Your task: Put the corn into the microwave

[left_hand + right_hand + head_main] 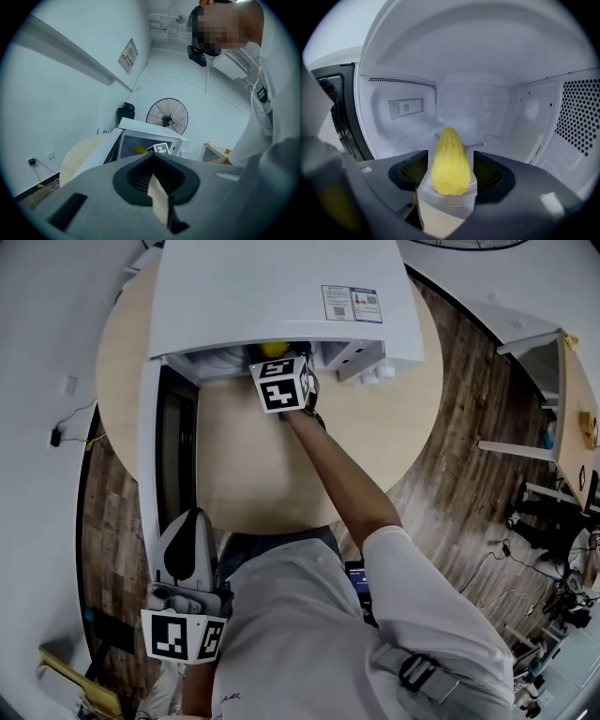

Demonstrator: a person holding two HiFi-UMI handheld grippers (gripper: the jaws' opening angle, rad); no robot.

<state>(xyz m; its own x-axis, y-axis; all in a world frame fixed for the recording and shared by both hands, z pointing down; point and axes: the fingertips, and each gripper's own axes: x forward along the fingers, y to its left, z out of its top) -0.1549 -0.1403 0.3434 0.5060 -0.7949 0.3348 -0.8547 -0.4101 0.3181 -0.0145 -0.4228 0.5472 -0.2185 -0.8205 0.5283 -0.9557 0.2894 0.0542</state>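
Judging by the gripper views, how far along is the task? (Student)

Nearly done, by my reading. The corn (450, 168) is already inside the microwave (501, 103), near the front of the cavity, with its tip toward the back wall. It lies between the jaws of the right gripper (450, 154), which stand wide apart. A thin gap shows on each side of the corn, so the pads do not seem to press on it. Whether it rests on the cavity floor I cannot tell. (Tutor)

What is left, then? (Student)

Probably only drawing the right gripper out past the open door (150, 484) without nudging the corn. Shutting the door may follow, though the task does not ask for it. The left gripper (152, 159) has its jaws together on nothing and is held well apart from the microwave. (Tutor)

What does each view add? (Student)

The head view alone gives the layout: the microwave at the table's (262, 474) far edge and the door swung to the left. There the corn is a mere yellow speck. Only the right gripper view shows the corn against the jaws. Only the left gripper view shows the microwave from the front, with a fan (167, 115) behind it. (Tutor)
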